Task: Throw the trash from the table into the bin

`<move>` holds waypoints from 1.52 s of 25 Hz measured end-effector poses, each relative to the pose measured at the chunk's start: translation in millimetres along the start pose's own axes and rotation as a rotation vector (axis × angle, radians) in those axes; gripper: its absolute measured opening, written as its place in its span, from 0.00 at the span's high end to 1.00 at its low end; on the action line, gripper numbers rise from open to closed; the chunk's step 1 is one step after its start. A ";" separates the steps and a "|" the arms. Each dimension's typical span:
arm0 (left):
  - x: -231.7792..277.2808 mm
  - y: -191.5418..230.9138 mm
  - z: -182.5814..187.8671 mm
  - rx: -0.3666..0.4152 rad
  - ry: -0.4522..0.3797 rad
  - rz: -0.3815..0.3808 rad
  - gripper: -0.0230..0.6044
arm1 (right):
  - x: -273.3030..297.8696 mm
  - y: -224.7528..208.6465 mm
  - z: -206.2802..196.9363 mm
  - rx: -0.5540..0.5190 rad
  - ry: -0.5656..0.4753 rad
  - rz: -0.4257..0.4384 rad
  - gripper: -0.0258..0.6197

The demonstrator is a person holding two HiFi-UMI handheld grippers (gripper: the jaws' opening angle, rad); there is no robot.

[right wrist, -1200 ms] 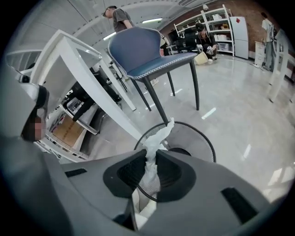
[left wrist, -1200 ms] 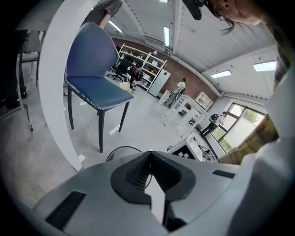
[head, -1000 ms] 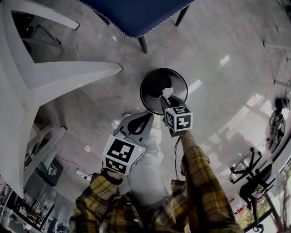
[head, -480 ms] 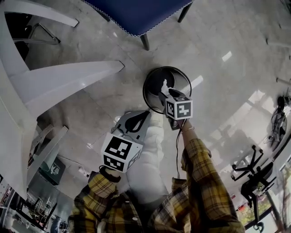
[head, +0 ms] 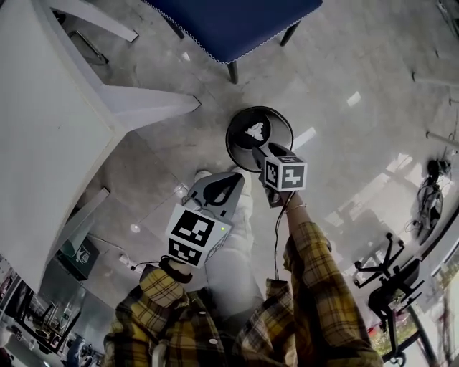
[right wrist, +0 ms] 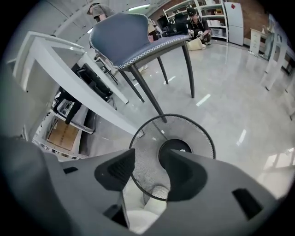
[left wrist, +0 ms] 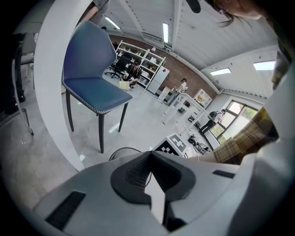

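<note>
- Trash [head: 254, 130]: a small white crumpled lump on the dark bottom of the bin [head: 238, 143]. Too small to tell the material, and no long axis can be made out.
- Bin: round, black wire mesh, standing upright on the floor [head: 358, 64] with its mouth up. In the head view its near rim is partly hidden behind the right tongs [head: 262, 153].
- Right tongs: held over the bin's near edge, jaws spread wide and holding nothing. The right gripper view shows mesh wall through the gap. A pale shape below the jaws there is hard to identify.
- Left tongs [head: 228, 185]: jaws clenched tip to tip with nothing between them. Held beside the bin, clear of its rim.
- Both tongs: grey moulded shells with dark ribbed pads.
- Bench [head: 50, 143]: smooth and white, cut off at the left edge of frame.
- Chair [head: 229, 21]: blue seat with a pale stitched border and thin dark legs. It stands beyond the bin and is cropped at the top.
- Floor: glossy pale stone with light streaks.
- Plaid sleeves behind both tongs.
</note>
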State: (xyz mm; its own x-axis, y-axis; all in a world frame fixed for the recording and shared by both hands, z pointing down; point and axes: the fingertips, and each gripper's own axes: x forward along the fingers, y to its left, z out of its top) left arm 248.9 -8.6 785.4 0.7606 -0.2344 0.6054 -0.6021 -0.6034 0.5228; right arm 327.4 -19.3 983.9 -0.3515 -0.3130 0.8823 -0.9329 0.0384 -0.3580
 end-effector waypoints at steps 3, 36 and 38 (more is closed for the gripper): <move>-18.1 -22.8 24.9 0.005 -0.015 0.004 0.95 | -43.0 13.1 13.5 -0.026 -0.023 -0.007 0.66; -561.6 -10.0 164.0 -0.095 -0.702 0.477 0.95 | -419.4 614.4 195.7 -0.670 -0.567 0.622 0.79; -595.5 10.7 162.6 -0.084 -0.717 0.495 0.95 | -416.2 652.3 194.8 -0.681 -0.583 0.629 0.81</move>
State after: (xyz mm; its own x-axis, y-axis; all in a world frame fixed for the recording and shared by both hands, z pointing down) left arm -171.0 0.6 332.8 0.3591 -0.8947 0.2657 -0.8980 -0.2537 0.3594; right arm -119.7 -48.9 323.6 -0.8564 -0.4481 0.2566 -0.5106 0.8088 -0.2916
